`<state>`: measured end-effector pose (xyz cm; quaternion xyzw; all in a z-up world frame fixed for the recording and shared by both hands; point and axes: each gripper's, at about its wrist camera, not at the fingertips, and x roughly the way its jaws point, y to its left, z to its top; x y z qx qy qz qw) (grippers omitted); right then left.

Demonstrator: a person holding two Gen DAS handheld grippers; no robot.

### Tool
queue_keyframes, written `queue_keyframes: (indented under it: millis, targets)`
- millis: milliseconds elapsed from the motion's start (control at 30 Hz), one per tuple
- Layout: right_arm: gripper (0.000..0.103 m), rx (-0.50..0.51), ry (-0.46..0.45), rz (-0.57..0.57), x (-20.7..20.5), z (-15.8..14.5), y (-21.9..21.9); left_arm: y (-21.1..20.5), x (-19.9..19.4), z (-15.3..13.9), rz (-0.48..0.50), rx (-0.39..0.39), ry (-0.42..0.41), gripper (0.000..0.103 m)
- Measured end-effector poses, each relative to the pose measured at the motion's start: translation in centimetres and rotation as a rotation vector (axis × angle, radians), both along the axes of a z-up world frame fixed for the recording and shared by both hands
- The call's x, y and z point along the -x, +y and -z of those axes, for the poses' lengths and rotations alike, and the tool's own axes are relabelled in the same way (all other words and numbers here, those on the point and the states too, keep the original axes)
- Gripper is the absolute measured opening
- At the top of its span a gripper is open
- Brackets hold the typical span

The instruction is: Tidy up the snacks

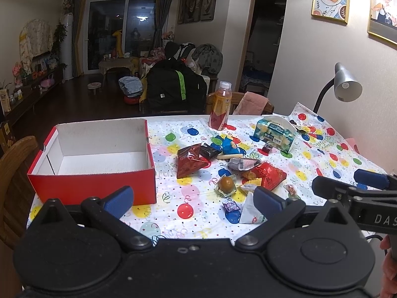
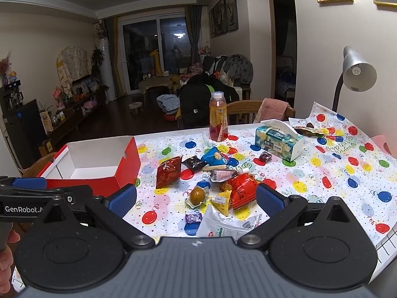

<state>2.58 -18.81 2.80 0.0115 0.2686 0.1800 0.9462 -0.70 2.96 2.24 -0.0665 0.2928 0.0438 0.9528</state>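
Observation:
An empty red box (image 1: 99, 181) (image 2: 99, 171) with a white inside stands at the table's left. Several snacks lie in a pile to its right: a dark red pouch (image 1: 189, 160) (image 2: 168, 171), a bright red packet (image 1: 269, 175) (image 2: 242, 190), a brown round sweet (image 1: 226, 183) (image 2: 197, 194), a purple candy (image 1: 230, 206) (image 2: 193, 217) and a white sachet (image 1: 249, 211) (image 2: 223, 224). My left gripper (image 1: 192, 201) hovers open over the near table edge, nothing between its fingers. My right gripper (image 2: 196, 198) is open above the near snacks, holding nothing.
A juice bottle (image 1: 220, 106) (image 2: 218, 119) and a tissue pack (image 1: 275, 134) (image 2: 279, 139) stand behind the pile. A grey desk lamp (image 1: 345, 84) (image 2: 357, 74) leans in at the right. Wooden chairs sit at the left edge (image 1: 15, 164) and far side (image 2: 245, 111).

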Motion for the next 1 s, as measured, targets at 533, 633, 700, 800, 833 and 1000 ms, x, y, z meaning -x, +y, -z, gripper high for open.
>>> queue_keyframes:
  millis: [533, 633, 700, 800, 833, 1000]
  targets:
    - [0.103, 0.01, 0.029, 0.001, -2.8, 1.2, -1.7, -1.8, -3.0, 1.1, 0.038, -0.031, 0.029, 0.103]
    - [0.103, 0.012, 0.05, 0.002, -4.4, 1.9, -2.8, -2.7, -4.5, 1.8, 0.051, -0.037, 0.045, 0.103]
    - [0.103, 0.019, 0.072, 0.001, -5.5, 2.6, -3.4, -3.2, -5.5, 2.3, 0.058, -0.041, 0.062, 0.103]
    - [0.103, 0.033, 0.1, 0.0, -7.0, 3.9, -4.4, -3.8, -7.0, 3.2, 0.07, -0.039, 0.089, 0.103]
    - [0.103, 0.04, 0.105, -0.003, -7.4, 4.3, -4.6, -4.0, -7.4, 3.5, 0.074, -0.034, 0.095, 0.103]
    - [0.102, 0.065, 0.14, -0.005, -10.2, 6.0, -6.3, -5.1, -9.5, 5.4, 0.101, 0.006, 0.139, 0.102]
